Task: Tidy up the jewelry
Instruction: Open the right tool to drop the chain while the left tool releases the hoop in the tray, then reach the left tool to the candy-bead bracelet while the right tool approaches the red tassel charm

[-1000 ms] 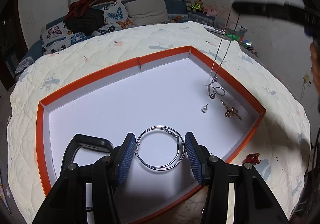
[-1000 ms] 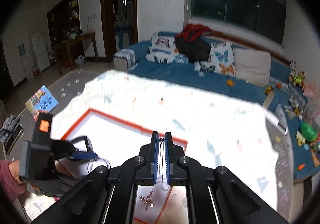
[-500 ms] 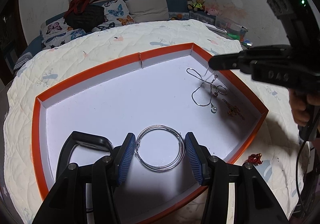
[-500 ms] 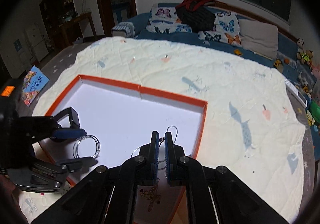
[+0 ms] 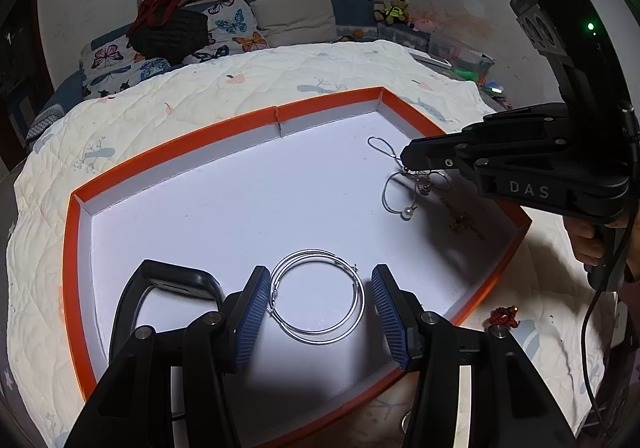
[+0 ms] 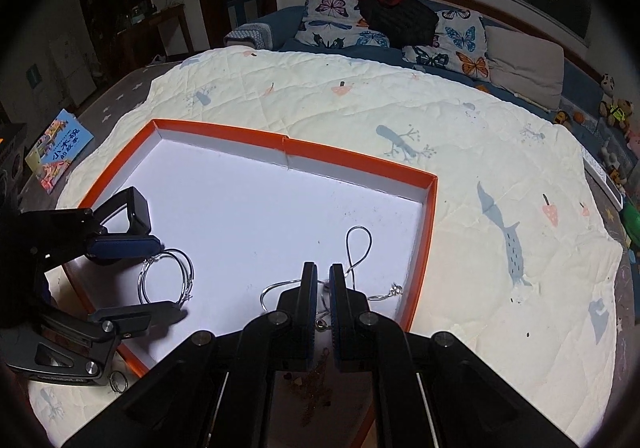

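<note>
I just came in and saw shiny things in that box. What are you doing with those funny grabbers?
A person is tidying jewelry into an orange-edged tray on a quilt. The right hand-held gripper is shut on a thin silver necklace, most of which lies looped on the tray floor near a small gold-coloured piece. The left hand-held gripper is open around two silver hoop earrings lying flat in the tray. A small red trinket sits outside the tray on the quilt.
</note>
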Motion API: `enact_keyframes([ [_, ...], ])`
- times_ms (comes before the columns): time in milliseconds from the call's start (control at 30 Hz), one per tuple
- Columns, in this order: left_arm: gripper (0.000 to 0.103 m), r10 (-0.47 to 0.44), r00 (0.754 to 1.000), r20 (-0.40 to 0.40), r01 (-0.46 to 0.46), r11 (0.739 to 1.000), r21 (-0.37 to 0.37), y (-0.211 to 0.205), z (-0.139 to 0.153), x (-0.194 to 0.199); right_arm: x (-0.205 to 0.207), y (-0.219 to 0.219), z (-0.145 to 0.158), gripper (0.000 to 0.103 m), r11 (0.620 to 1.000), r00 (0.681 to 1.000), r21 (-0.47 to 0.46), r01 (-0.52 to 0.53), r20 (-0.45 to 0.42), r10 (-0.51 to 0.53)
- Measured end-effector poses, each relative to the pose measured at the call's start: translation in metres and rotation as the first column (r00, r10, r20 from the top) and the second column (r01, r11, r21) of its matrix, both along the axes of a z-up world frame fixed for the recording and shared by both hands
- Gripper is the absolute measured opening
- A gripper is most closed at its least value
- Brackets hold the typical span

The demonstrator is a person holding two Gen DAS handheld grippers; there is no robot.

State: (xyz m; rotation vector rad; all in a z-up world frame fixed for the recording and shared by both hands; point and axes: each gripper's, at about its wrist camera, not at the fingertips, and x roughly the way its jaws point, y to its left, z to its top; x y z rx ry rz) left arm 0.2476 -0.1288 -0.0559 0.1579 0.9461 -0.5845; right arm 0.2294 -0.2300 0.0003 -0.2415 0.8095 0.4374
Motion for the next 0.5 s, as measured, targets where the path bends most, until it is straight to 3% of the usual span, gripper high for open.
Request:
enact_keyframes([
  [133,0.057,0.002,1.000,0.007,-0.002,1.000,0.007,0.000,0.003,-0.006,-0.006,-0.001,0.002,0.011,1.000,1.000,-0.002,0.003,0.005,-0.003],
  [200,0.057,0.007,1.000,0.013,-0.007,1.000,0.006,0.002,0.006,-0.011,-0.011,-0.002,0.006,0.016,1.000,1.000,0.006,0.003,0.007,-0.003],
  [267,0.057,0.016,1.000,0.020,-0.016,1.000,0.006,0.004,0.009,-0.015,-0.019,-0.004,0.010,0.028,1.000,1.000,0.013,0.002,0.023,-0.002],
  [333,0.057,0.023,0.999,0.031,-0.023,1.000,-0.001,0.007,0.015,-0.023,-0.028,-0.005,0.015,0.032,1.000,0.999,0.018,-0.002,0.040,0.002],
  [500,0.058,0.043,0.997,0.068,-0.043,0.999,-0.013,0.016,0.032,-0.046,-0.051,-0.009,0.024,0.033,0.998,0.998,0.054,-0.014,0.060,0.011],
])
